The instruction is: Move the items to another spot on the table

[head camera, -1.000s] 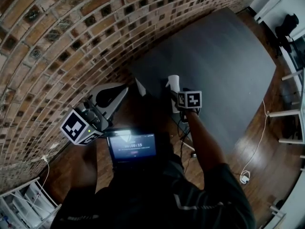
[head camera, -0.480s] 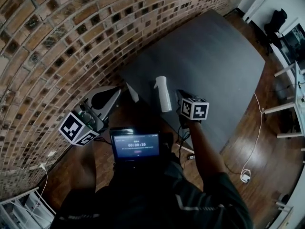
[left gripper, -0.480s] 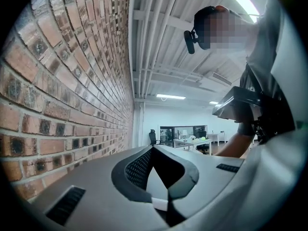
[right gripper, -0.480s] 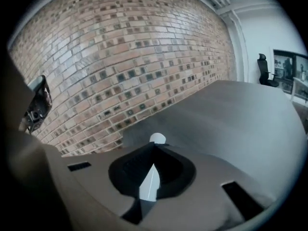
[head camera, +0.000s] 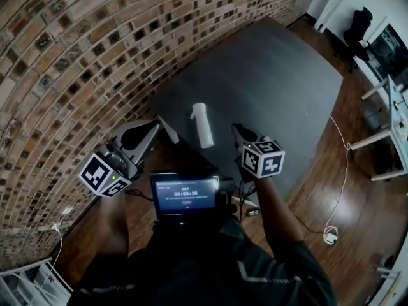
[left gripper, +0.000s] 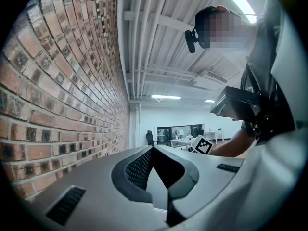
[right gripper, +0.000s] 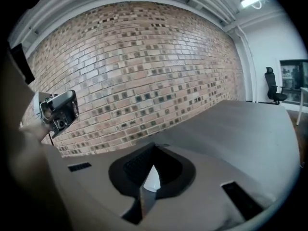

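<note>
Table (head camera: 280, 88): dark grey, stretching from the near edge by the person toward the far right, running alongside the brick wall (head camera: 76, 56) on the left.
Bottle (head camera: 202, 126): white, resting on the table at the near left end, close to the near edge, narrow spray end pointing far.
Bottle posture: not being determinable as upright or lying from the steep overhead angle.
Bottle clearance: sitting between the two grippers, touching neither and standing apart from both.
Right gripper (right gripper: 153, 148): jaws pressing fully together, pinching nothing.
Right gripper position: hovering over the near edge of the table, near the bottle on its right side, tilting downward and pointing far left.
Right gripper notch: showing a pale wedge (right gripper: 152, 179) behind the closed tips, its identity not being determinable.
Left gripper (left gripper: 153, 148): jaws pressing together, pinching nothing.
Left gripper position: hovering off the near left corner of the table, close beside the brick wall, pointing far along it.
Forearm (head camera: 271, 199): reaching from the person toward the right gripper, crossing the near edge of the table.
Screen (head camera: 185, 194): glowing at the person's chest, sitting nearer than the bottle and between the two grippers.
Floor (head camera: 319, 190): wooden, lying to the right of the table, carrying a white cable (head camera: 330, 234).
Chair (head camera: 356, 27): black, standing at the far right, beyond the far end of the table.
</note>
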`<state>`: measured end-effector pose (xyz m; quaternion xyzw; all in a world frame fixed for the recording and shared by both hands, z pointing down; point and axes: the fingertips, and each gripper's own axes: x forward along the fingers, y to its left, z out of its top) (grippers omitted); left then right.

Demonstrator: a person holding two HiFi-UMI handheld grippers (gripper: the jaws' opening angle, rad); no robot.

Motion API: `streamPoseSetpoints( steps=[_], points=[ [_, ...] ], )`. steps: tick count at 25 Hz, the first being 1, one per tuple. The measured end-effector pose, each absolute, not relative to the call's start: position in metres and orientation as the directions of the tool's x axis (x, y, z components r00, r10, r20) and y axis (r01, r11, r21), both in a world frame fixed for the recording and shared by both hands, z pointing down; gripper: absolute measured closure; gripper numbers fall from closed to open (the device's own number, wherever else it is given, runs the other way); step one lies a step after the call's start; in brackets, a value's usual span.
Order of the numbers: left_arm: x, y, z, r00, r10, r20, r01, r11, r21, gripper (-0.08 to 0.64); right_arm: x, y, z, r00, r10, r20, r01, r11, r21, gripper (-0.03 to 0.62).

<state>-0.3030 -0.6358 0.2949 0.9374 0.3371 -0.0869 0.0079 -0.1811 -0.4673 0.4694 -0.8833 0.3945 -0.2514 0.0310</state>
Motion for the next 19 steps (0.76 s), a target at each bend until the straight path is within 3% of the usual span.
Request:
streamPoseSetpoints(
  steps=[19],
  points=[
    [-0.311,-0.612,0.289,0.762,0.627,-0.162,0.628,-0.777,-0.053,0.565,-0.203,-0.454,0.451,0.546,-0.738,0.397,-0.711,-0.659,-0.247,0.589]
  ],
)
